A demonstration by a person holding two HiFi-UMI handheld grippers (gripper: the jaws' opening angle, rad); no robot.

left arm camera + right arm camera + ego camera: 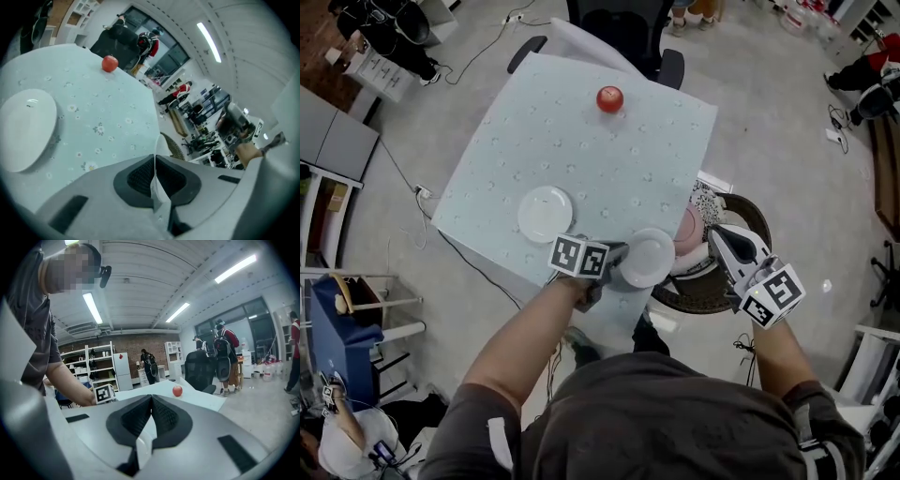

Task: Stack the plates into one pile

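Note:
One white plate (546, 214) lies flat on the flowered blue tablecloth (581, 141); it also shows at the left of the left gripper view, as plate (26, 129). My left gripper (619, 255) is shut on the rim of a second white plate (649, 258) at the table's near edge. Its thin edge (157, 180) is pinched between the pads. My right gripper (714, 236) is off the table's near right corner, shut on a pink-and-white plate (687, 230). A pale rim (143, 437) sits between its pads.
A red apple (609, 98) rests near the table's far side. A dark round wicker basket (712, 286) stands on the floor below the right gripper. A black office chair (628, 28) is behind the table, and cables and shelves lie around it.

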